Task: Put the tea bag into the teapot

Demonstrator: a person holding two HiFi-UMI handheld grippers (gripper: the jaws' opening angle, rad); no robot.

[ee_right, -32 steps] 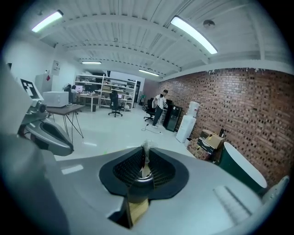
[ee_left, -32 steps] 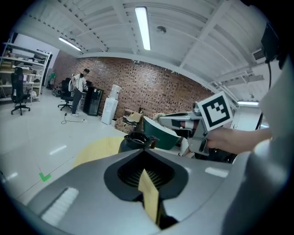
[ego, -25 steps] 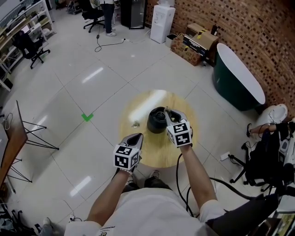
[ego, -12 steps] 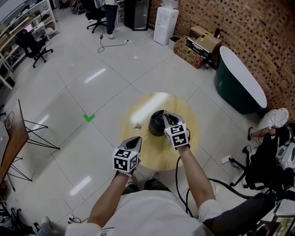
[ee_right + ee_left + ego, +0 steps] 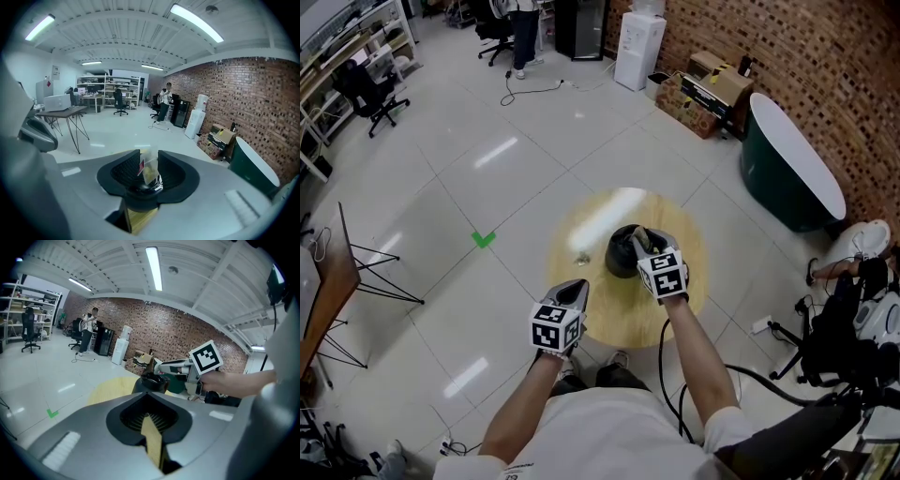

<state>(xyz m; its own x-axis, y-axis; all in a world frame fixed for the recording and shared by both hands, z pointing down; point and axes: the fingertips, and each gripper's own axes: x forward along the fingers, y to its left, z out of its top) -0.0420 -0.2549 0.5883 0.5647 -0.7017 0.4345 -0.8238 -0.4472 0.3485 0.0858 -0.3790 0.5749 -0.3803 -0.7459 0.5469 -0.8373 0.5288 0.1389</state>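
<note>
Right gripper [image 5: 149,154] is held above black round teapot [image 5: 617,259]. Its jaws have just been opened, and the yellowish tea bag [image 5: 149,169] is let loose between them to drop in. Left gripper [image 5: 149,393] is clenched, empty.

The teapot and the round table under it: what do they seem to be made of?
Teapot: dark, nearly black, with a slight sheen; probably glazed ceramic or cast iron, cannot tell which.
Round table: pale yellow wood look, smooth, glossy top reflecting the ceiling light.
</note>
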